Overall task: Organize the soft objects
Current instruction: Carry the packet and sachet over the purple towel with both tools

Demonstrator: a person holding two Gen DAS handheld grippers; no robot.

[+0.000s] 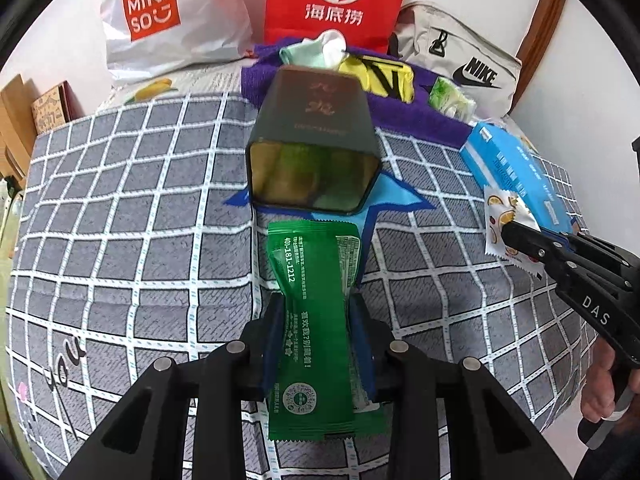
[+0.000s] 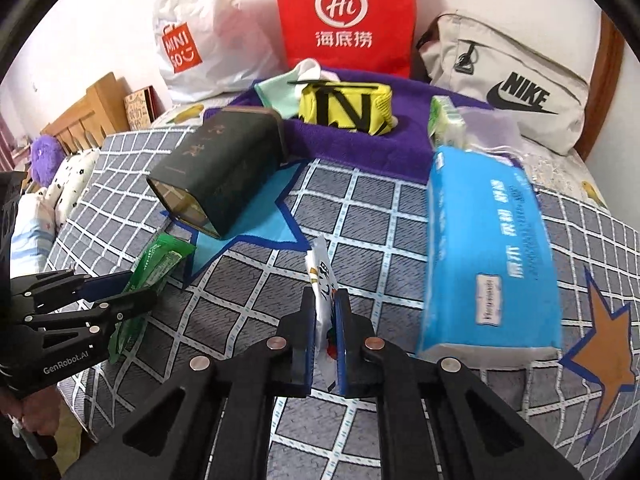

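Your left gripper [image 1: 316, 332] is clamped on the green packet [image 1: 316, 320], held above the checked bedspread [image 1: 120, 220] just short of the open mouth of the dark tin [image 1: 314, 140] lying on its side. Further right, your right gripper [image 2: 325, 328] pinches the white fruit-print sachet [image 2: 322, 300] between nearly closed fingers, with the blue tissue pack [image 2: 488, 256] lying just beside it.

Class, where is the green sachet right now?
The green sachet is clamped in the left gripper, just before the dark tin's open mouth.
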